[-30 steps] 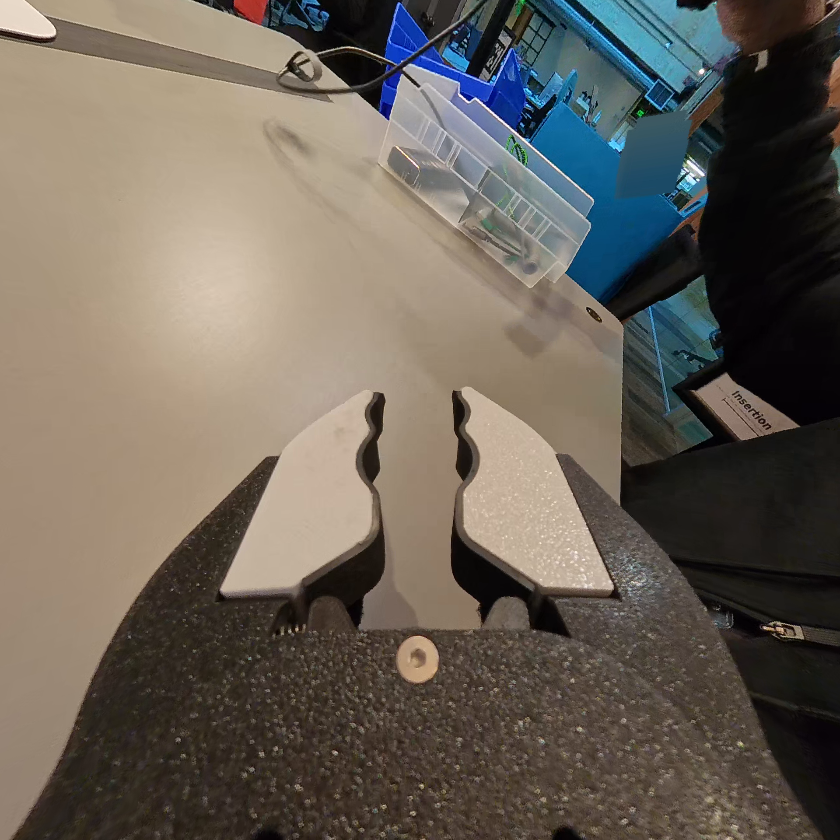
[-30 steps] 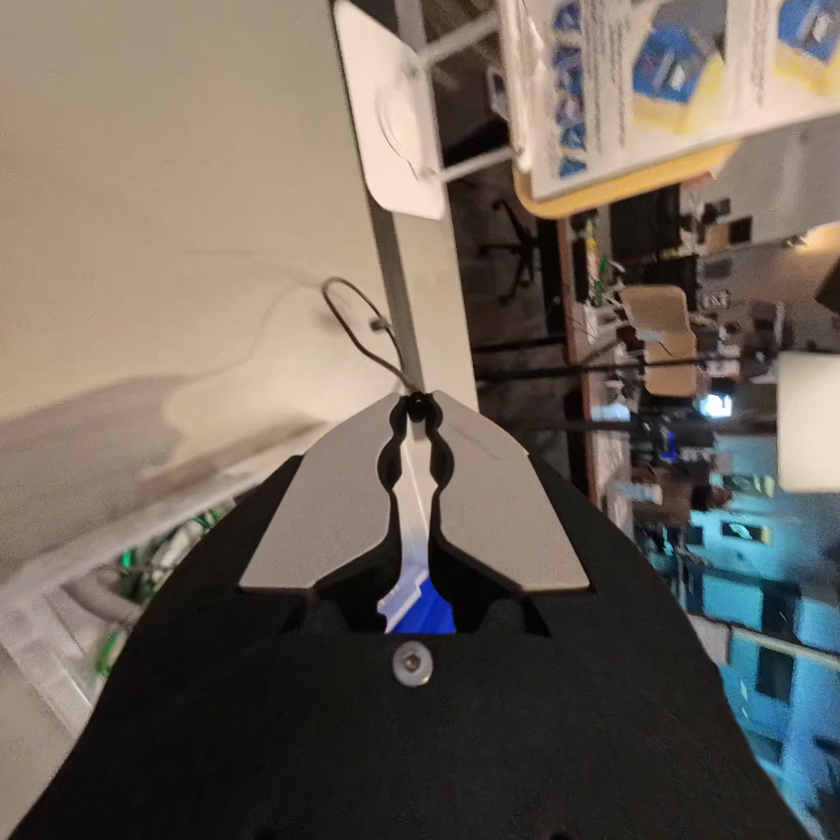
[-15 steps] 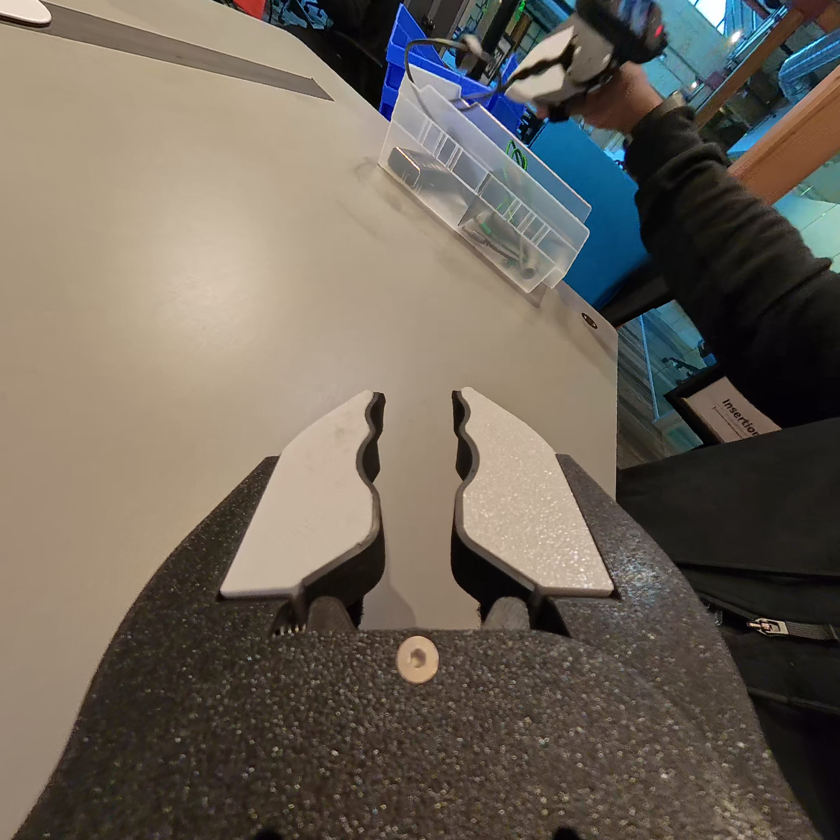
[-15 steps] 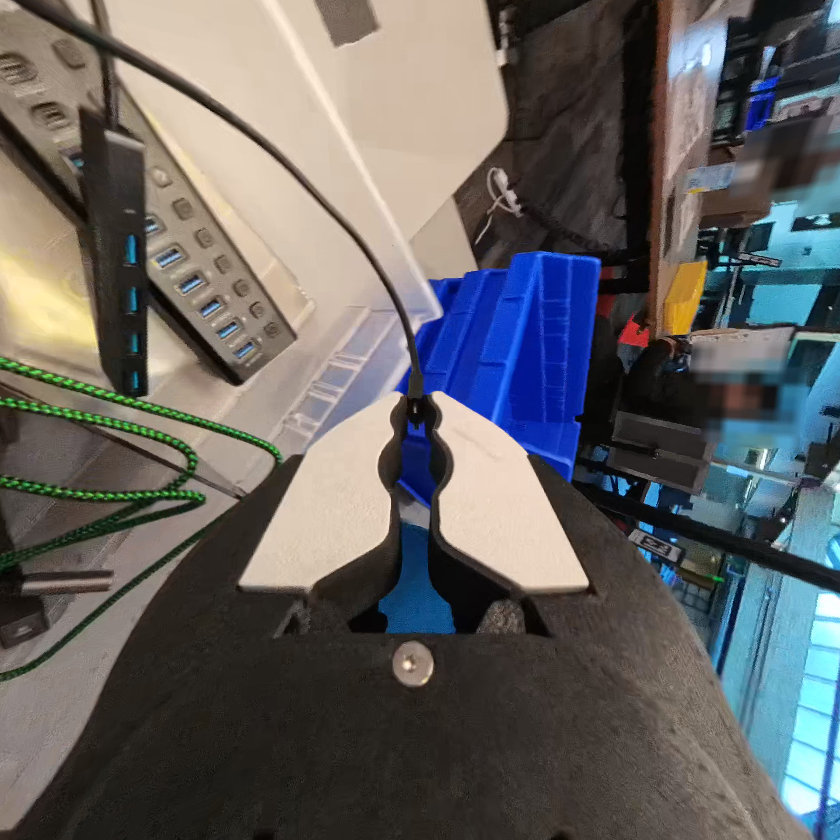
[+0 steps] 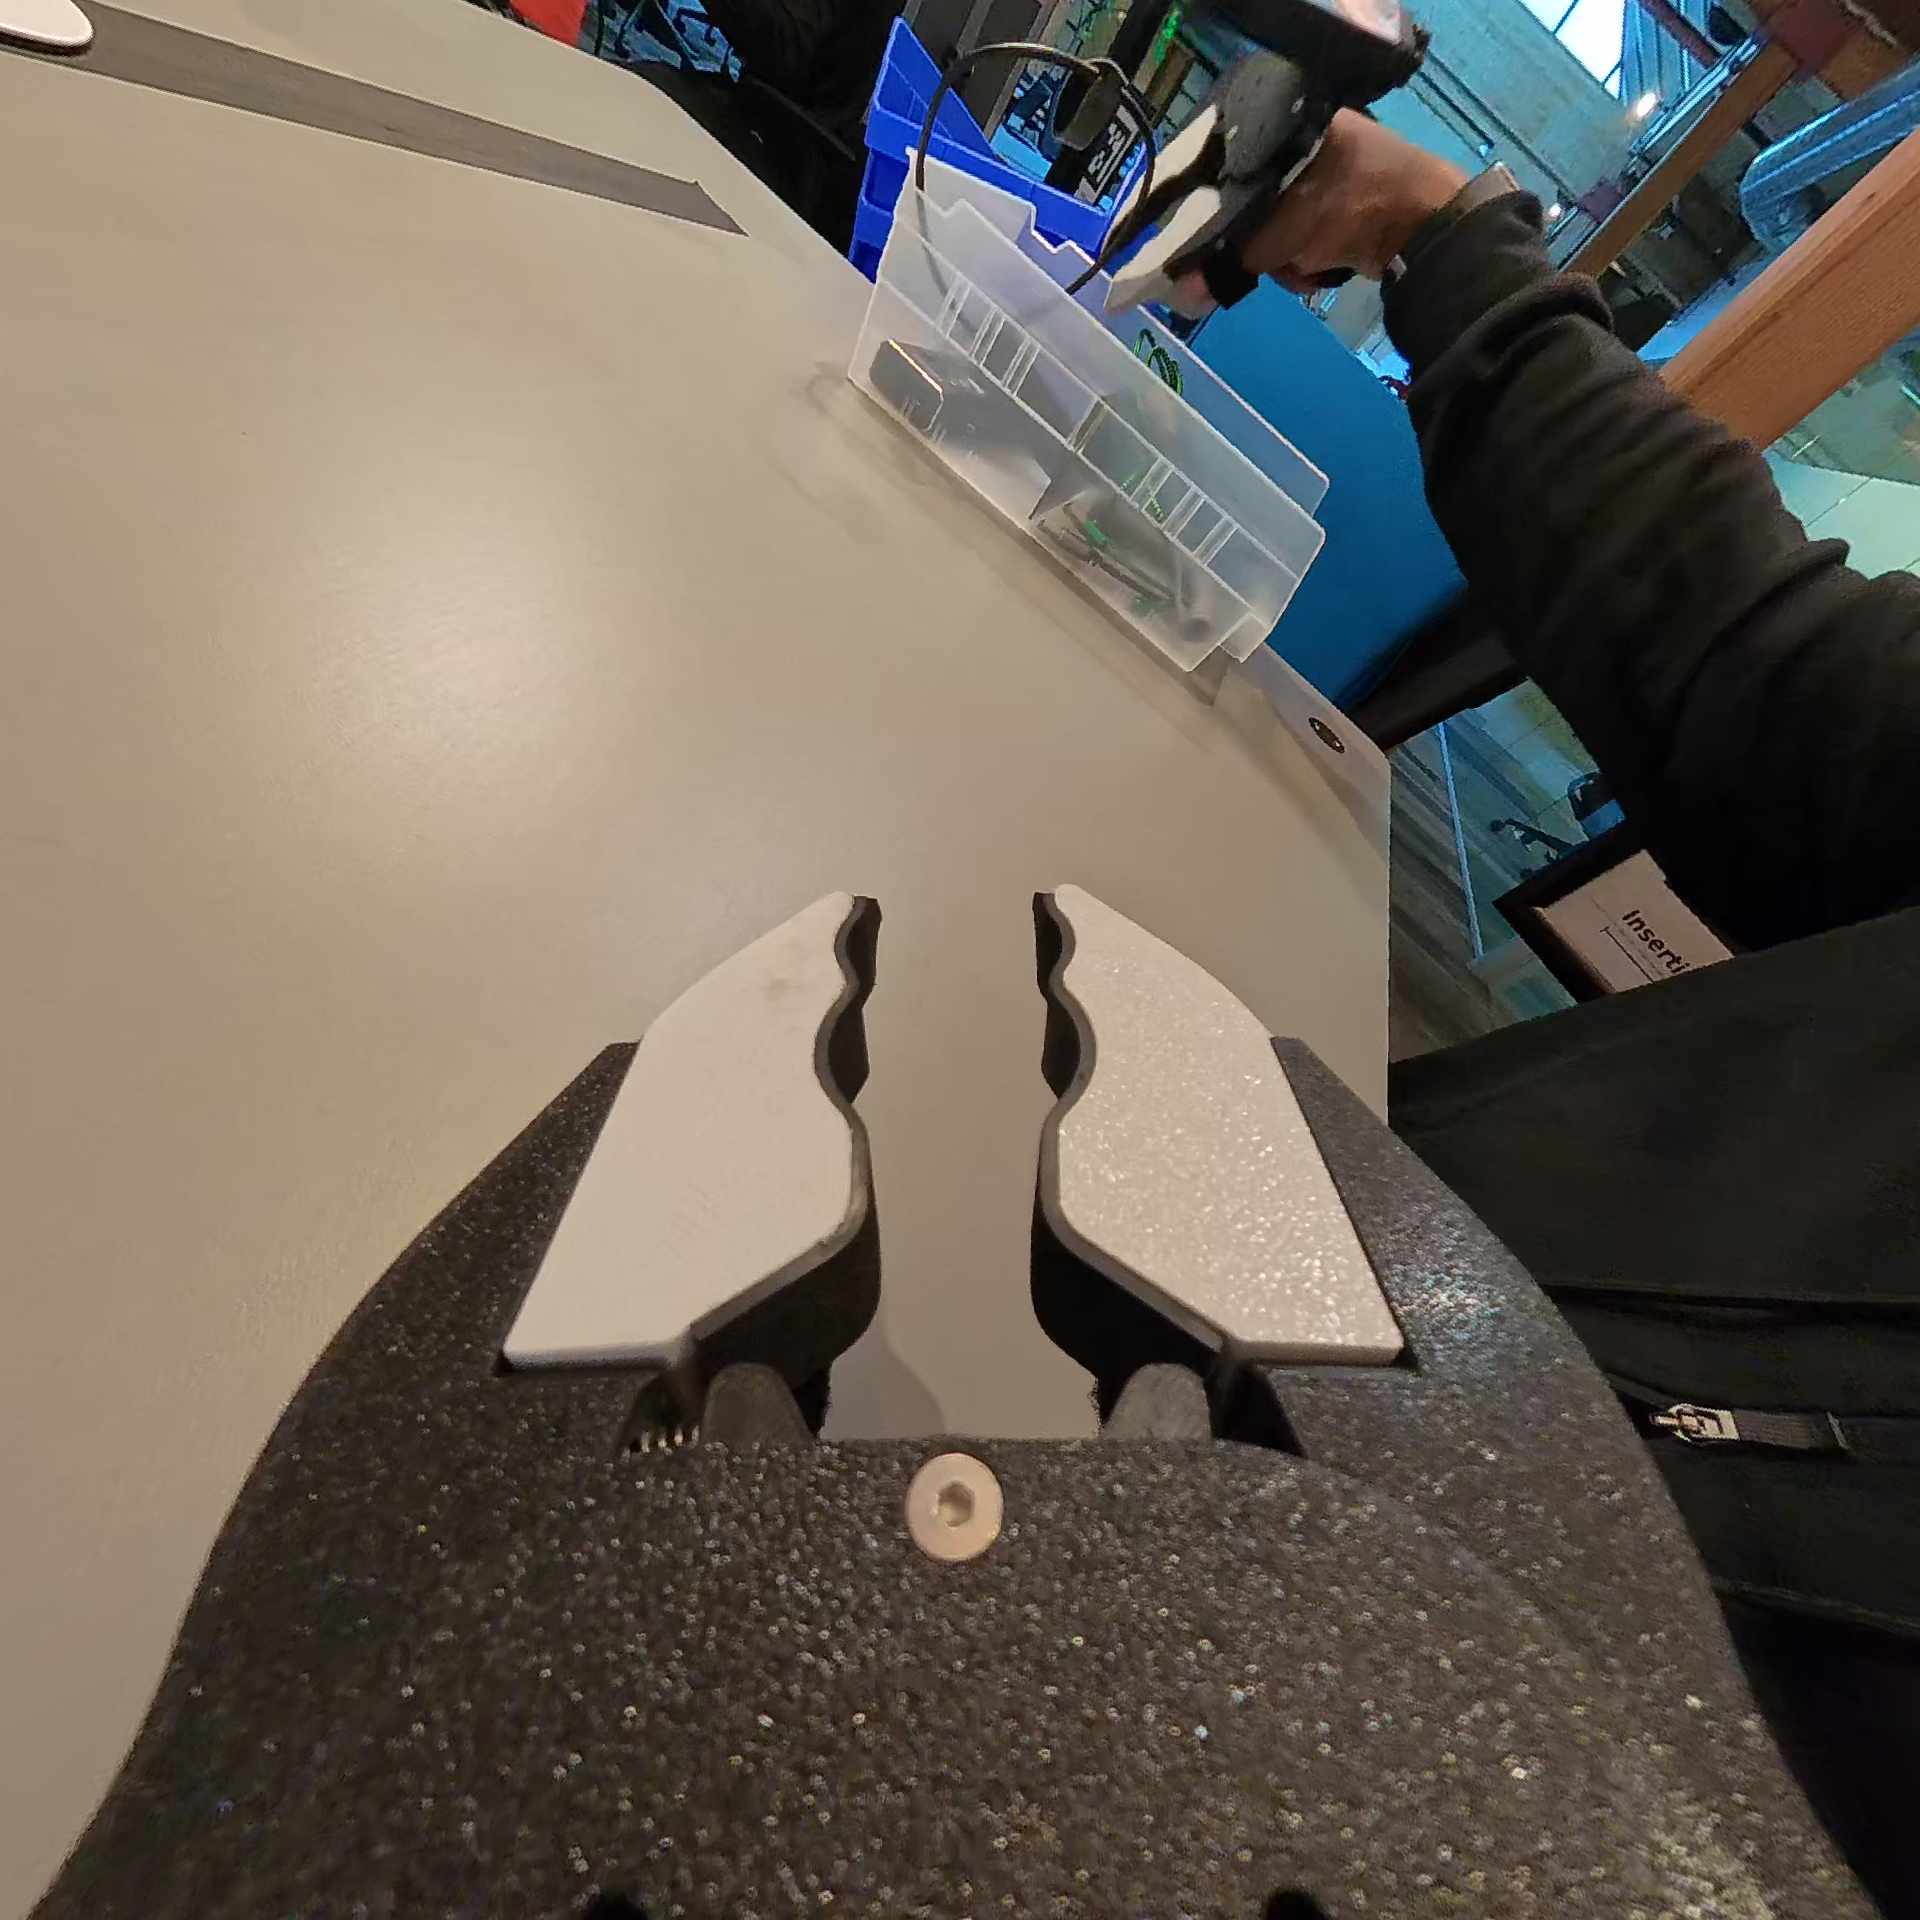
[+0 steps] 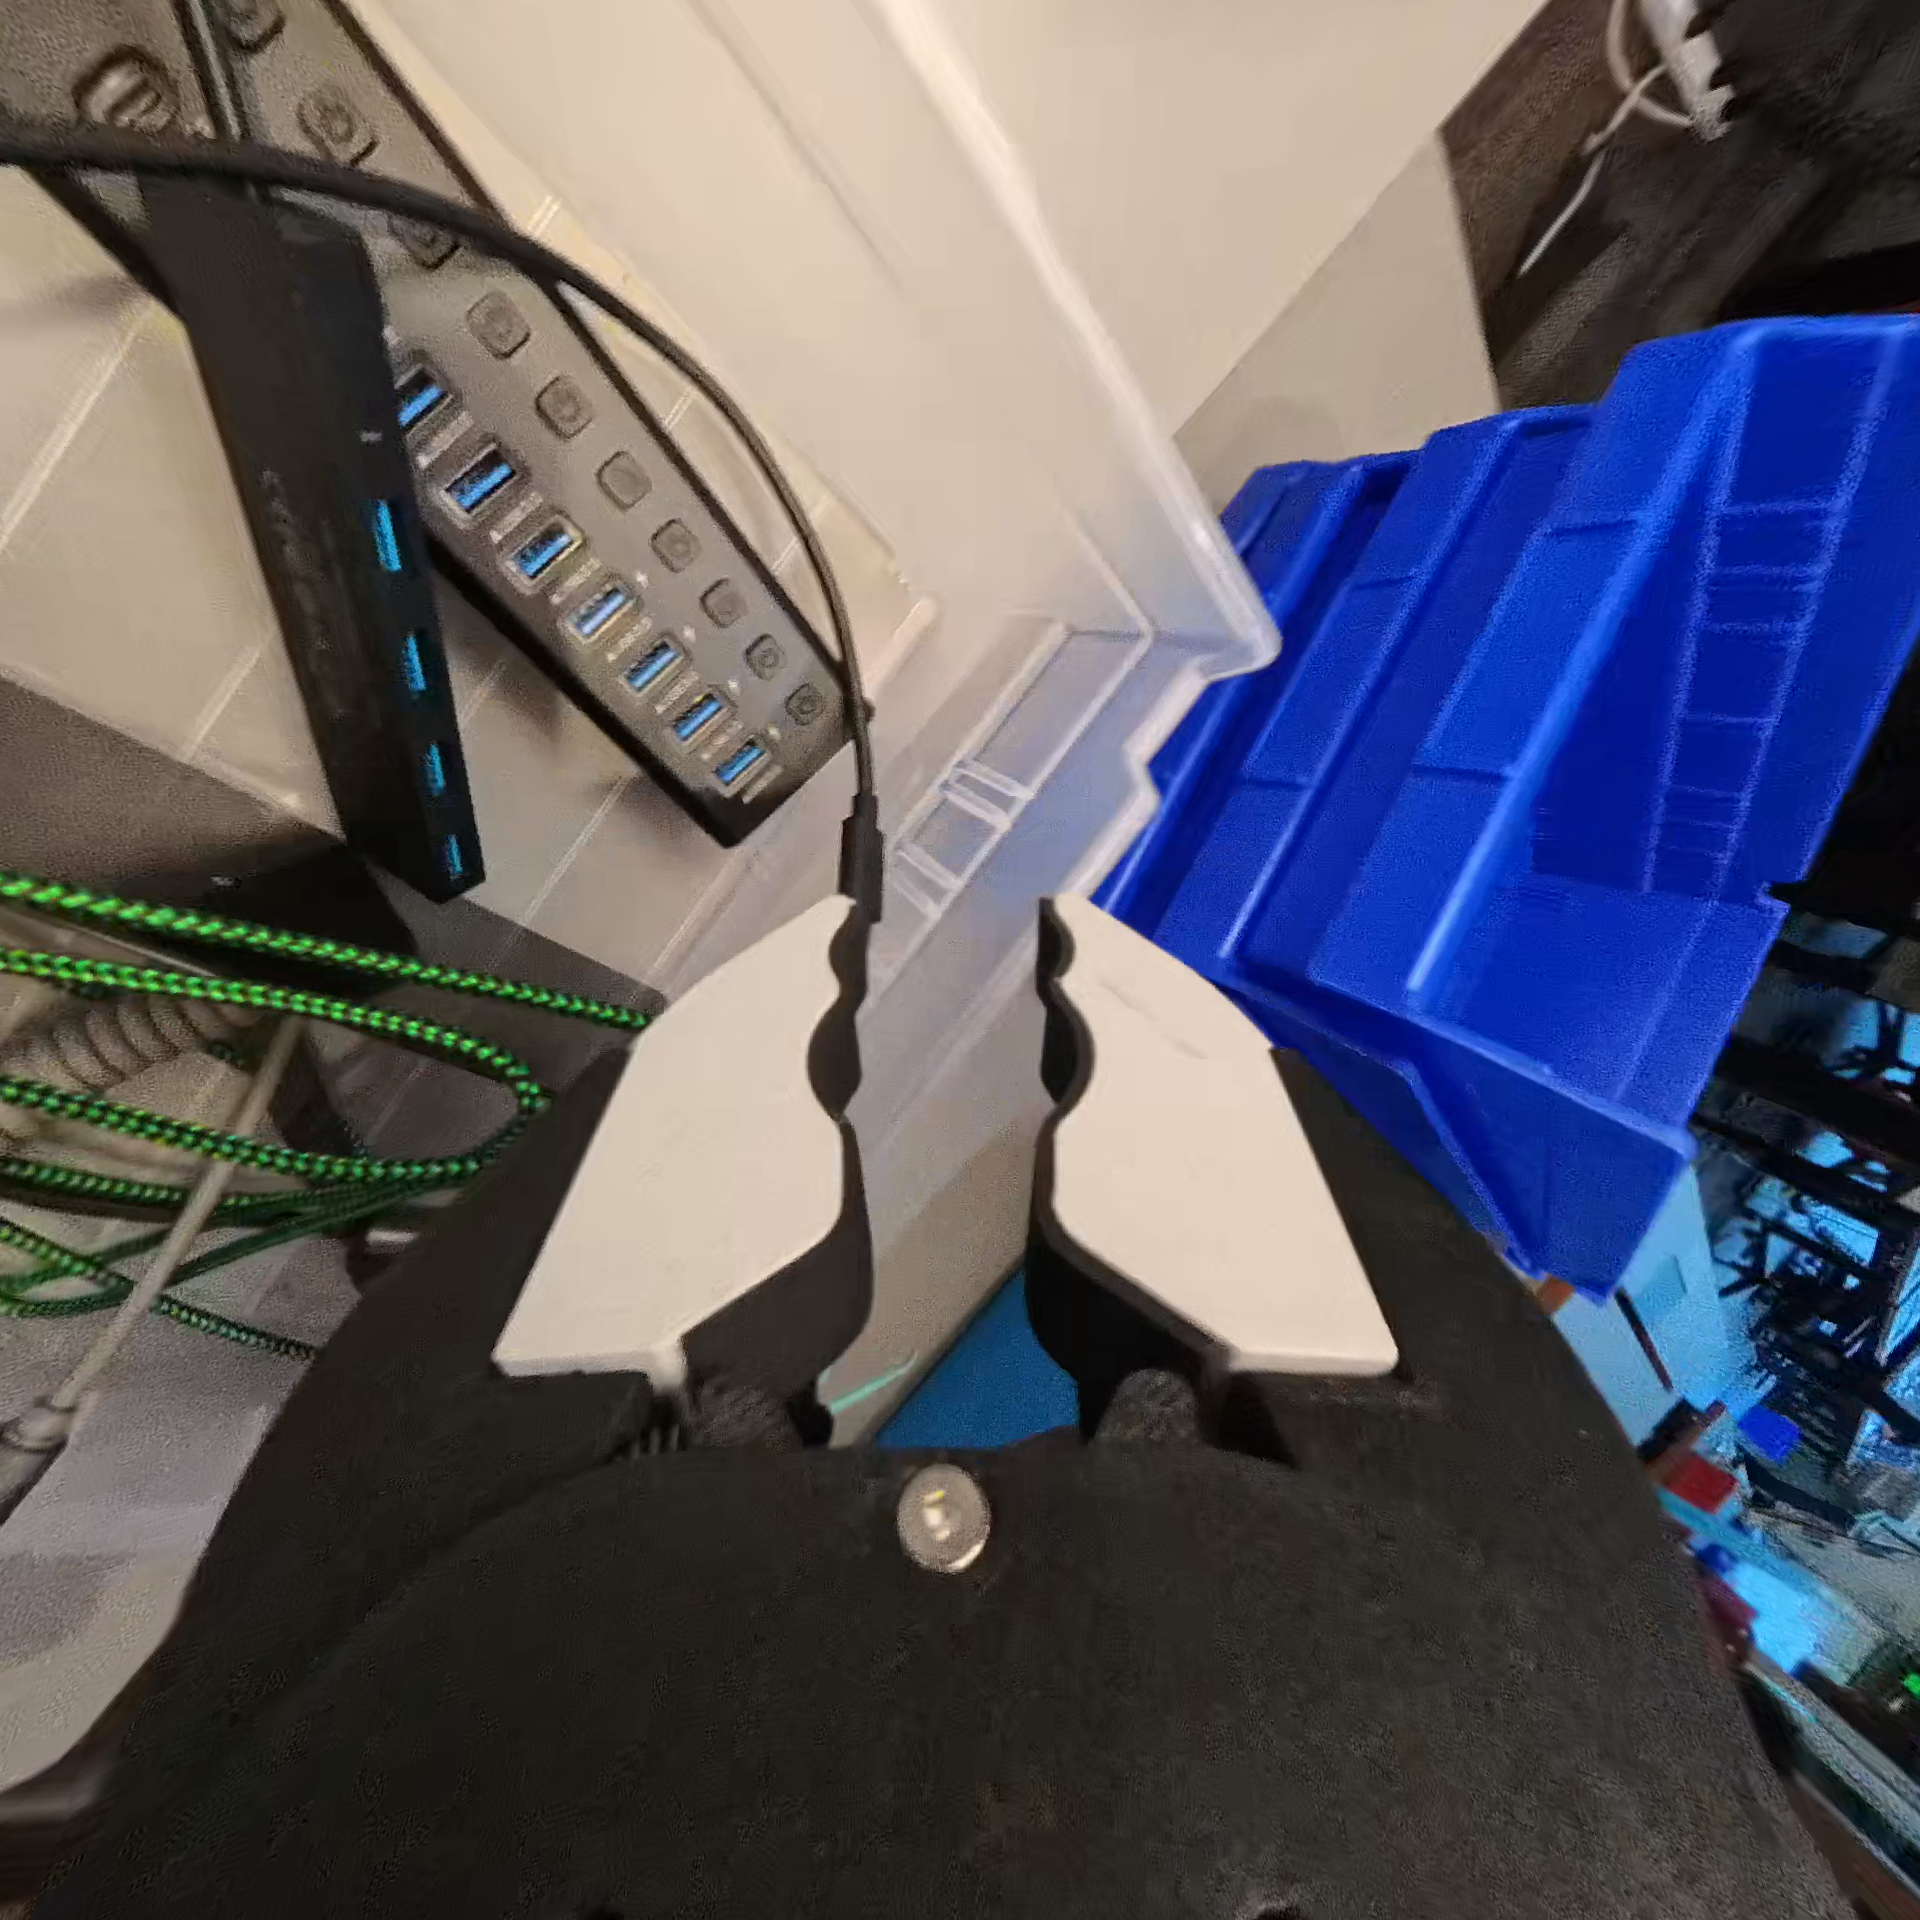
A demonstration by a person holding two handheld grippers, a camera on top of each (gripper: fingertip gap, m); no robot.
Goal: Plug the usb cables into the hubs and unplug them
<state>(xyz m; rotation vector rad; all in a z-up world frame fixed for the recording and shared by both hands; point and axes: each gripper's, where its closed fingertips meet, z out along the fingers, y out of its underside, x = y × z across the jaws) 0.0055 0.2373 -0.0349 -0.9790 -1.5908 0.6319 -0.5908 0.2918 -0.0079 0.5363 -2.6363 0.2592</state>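
Note:
My left gripper is open and empty, low over the grey table. My right gripper is open above a clear plastic bin. The plug end of a thin black cable hangs against its left fingertip, and the jaws are not closed on it. In the bin lie a slim black hub, a wider black hub with several blue ports, and a green braided cable. The left wrist view shows the right gripper over the bin, with the black cable looping above.
Blue stacked bins stand just beyond the clear bin, off the table's edge. A person's dark sleeve reaches in from the right. The table's right edge is close to my left gripper. Tip to tip, the grippers are about 60 centimetres apart. The wider black hub is about 8 centimetres from my right fingertips and 55 centimetres from my left.
My right gripper has moved down closer over the bin and opened, letting go of the black cable's plug. My left gripper has stayed where it was, open.

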